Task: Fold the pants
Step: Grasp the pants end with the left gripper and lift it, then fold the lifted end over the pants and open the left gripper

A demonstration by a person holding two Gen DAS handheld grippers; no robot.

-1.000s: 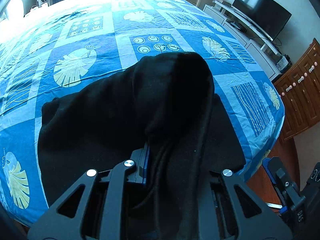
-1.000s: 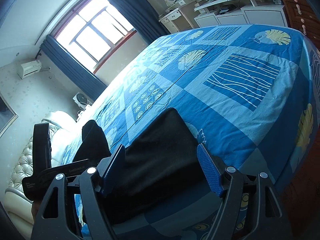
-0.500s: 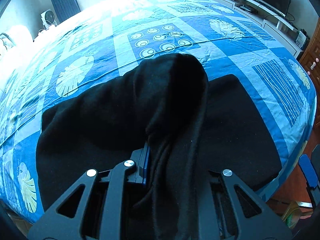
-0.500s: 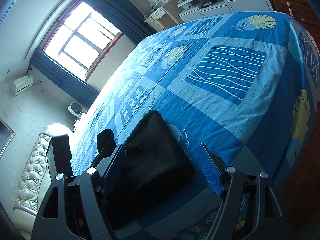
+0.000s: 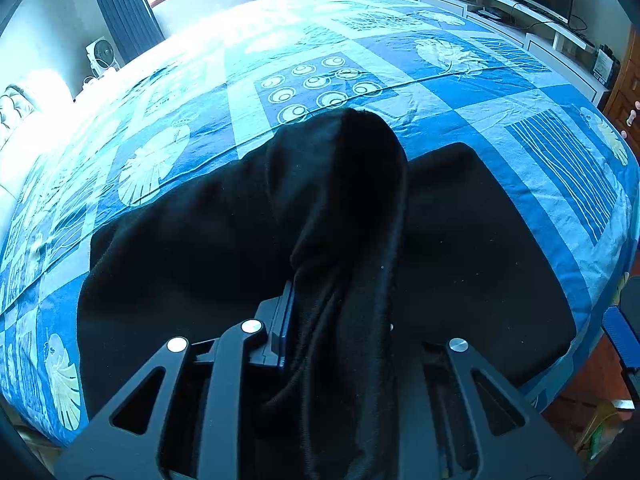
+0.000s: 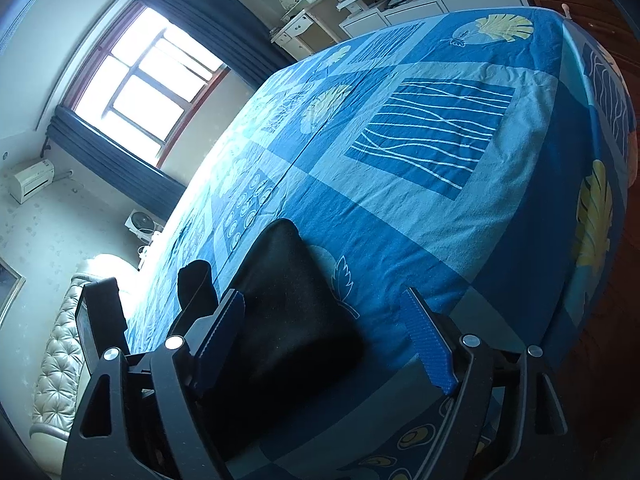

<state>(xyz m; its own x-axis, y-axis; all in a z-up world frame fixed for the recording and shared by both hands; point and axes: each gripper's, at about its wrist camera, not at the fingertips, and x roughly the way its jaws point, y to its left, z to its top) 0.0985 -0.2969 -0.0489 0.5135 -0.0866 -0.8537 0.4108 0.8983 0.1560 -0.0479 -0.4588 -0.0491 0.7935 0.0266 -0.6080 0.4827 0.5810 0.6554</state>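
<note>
Black pants [image 5: 460, 248] lie on the bed [image 5: 460, 92] near its edge. Left claw [image 5: 340, 340] grips a bunched fold, jaws opening (blocking its view). Right claw [image 6: 324, 340] is empty, jaws opening. TV stand [image 5: 520, 20] beyond.

Daylight from the window [image 6: 148, 92] overexposes the far bed [image 5: 240, 36]; edges perhaps fisheye-warped.

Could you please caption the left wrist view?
Left gripper lifting a fold of black pants over a blue patterned bedspread.
</note>
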